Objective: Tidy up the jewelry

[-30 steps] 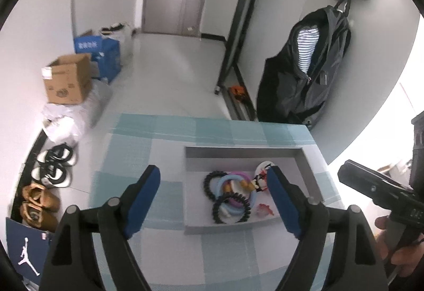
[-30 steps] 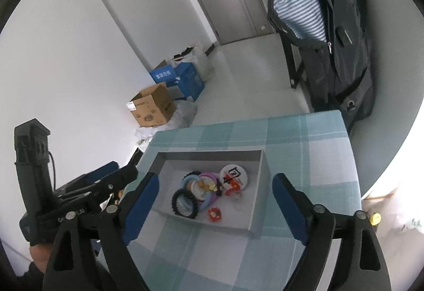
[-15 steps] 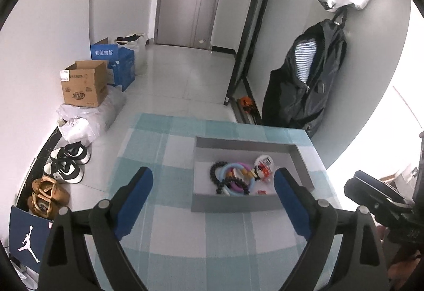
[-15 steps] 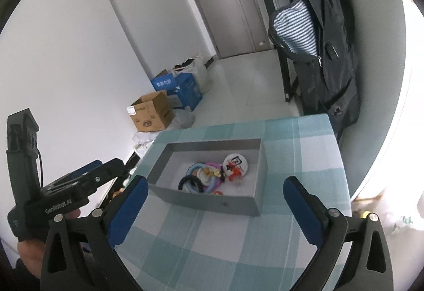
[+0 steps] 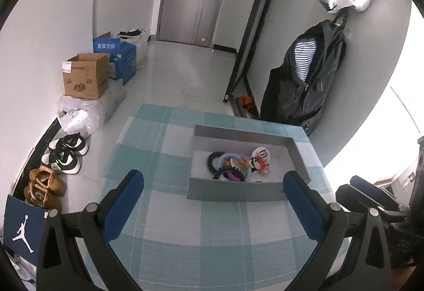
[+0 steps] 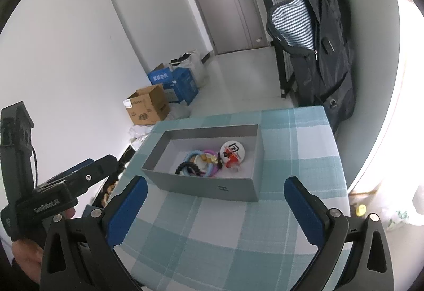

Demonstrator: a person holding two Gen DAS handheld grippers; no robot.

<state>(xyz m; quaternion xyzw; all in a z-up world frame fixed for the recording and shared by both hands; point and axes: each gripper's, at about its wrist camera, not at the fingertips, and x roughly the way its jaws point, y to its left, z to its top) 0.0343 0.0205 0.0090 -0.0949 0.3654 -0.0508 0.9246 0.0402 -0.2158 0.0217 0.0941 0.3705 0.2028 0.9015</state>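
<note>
Where the left wrist view looks down, the near wall of the grey box (image 5: 233,191) hides part of its floor and the lower edge of the jewelry pile (image 5: 233,166): black beaded ring, blue and purple rings, 1 round white badge, small red piece hard to make out. Box sits toward the far right corner of the checked tablecloth (image 5: 164,200). Left gripper (image 5: 213,194) jaws have just been opening, now spread wide, nothing between them, short of the box. Right gripper's body is cut off at the right edge. Off the table: cardboard box (image 5: 86,78), shoes (image 5: 63,155), dark jacket (image 5: 304,84) on the wall.

Right wrist view: right gripper (image 6: 214,199) jaws wide apart, just opened, nothing gripped, the box (image 6: 212,186) ahead near the far edge of the tablecloth (image 6: 228,238). Jewelry pile (image 6: 209,161) lies right of the box's middle; small pieces blur together. Left gripper (image 6: 100,166) pokes in at left, its jaws not readable here, a hand (image 6: 26,259) partly cut off below it.
</note>
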